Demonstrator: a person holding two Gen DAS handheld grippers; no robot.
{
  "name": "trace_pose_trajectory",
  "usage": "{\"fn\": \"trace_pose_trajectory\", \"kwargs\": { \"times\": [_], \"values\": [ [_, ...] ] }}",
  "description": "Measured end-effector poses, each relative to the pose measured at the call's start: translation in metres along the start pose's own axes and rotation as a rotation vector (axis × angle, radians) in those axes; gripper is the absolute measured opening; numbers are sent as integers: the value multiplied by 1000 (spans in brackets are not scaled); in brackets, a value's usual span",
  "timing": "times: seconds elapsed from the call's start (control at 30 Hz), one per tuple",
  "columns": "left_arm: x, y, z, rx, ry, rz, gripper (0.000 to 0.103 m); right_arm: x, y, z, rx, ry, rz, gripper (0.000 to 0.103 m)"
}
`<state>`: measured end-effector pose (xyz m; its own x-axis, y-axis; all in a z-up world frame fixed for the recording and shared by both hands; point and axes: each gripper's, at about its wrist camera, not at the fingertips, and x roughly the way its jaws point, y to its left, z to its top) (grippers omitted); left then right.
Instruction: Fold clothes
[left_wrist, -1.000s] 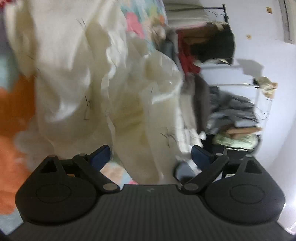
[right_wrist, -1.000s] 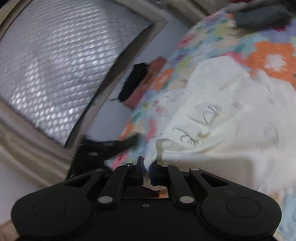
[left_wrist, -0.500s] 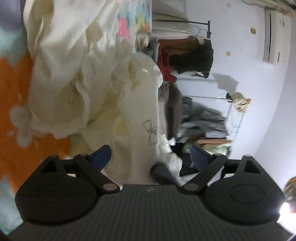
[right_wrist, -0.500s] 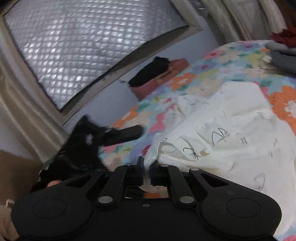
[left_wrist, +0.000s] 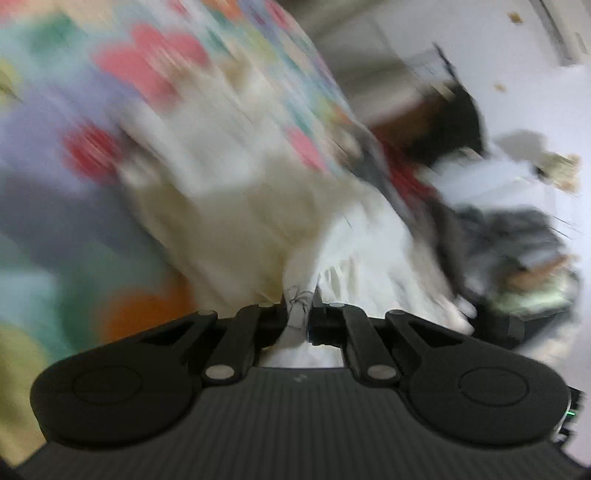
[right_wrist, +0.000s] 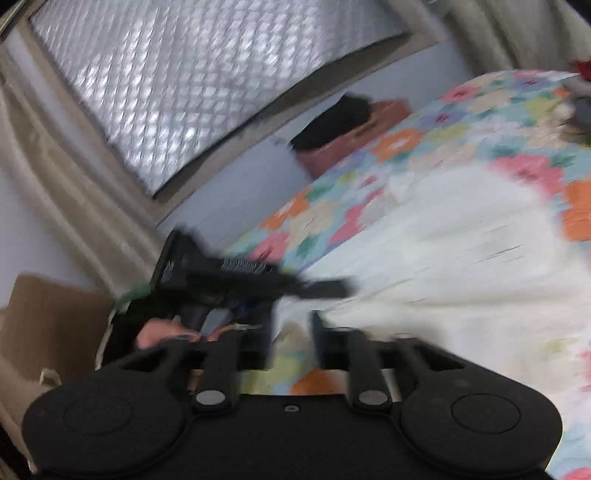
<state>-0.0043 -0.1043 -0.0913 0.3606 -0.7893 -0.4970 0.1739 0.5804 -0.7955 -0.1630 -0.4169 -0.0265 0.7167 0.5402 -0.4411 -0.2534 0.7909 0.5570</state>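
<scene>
A cream garment with small line drawings lies spread on the flowered bedspread. My left gripper is shut on a bunched fold of it, and the cloth rises from there in a ridge. In the right wrist view the same garment stretches away to the right. My right gripper hangs just above the cloth's near corner; its jaws are opening and the pads stand apart from the fabric. The left gripper, held by a hand, reaches in from the left and pinches the garment's edge. Both views are blurred.
A window with a quilted silver cover and beige curtain stand behind the bed. Cardboard leans at the left. A dark bundle on a pink box sits by the wall. A rack piled with clothes stands beside the bed.
My left gripper went from wide open to shut on a fold of the cream garment. My right gripper, shut on the cloth's corner before, has opened and risen a little.
</scene>
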Motion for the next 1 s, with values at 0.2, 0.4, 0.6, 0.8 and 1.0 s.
{"fn": "trace_pose_trajectory", "kwargs": {
  "times": [0.2, 0.4, 0.6, 0.8, 1.0],
  "values": [
    [-74, 4, 23, 110, -365, 329, 4, -23, -58, 26, 126, -38, -275, 58],
    [-92, 23, 31, 65, -470, 538, 4, 10, -98, 36, 240, 34, -287, 61],
    [-86, 37, 35, 53, -453, 557, 4, 72, -134, 27, 435, 88, -257, 68],
    [-58, 66, 41, -8, -307, 450, 5, 109, -141, 28, 443, 135, -207, 24],
    [-31, 38, 53, 84, -339, 386, 4, 85, -98, 59, 232, -11, -322, 9]
  ]
}}
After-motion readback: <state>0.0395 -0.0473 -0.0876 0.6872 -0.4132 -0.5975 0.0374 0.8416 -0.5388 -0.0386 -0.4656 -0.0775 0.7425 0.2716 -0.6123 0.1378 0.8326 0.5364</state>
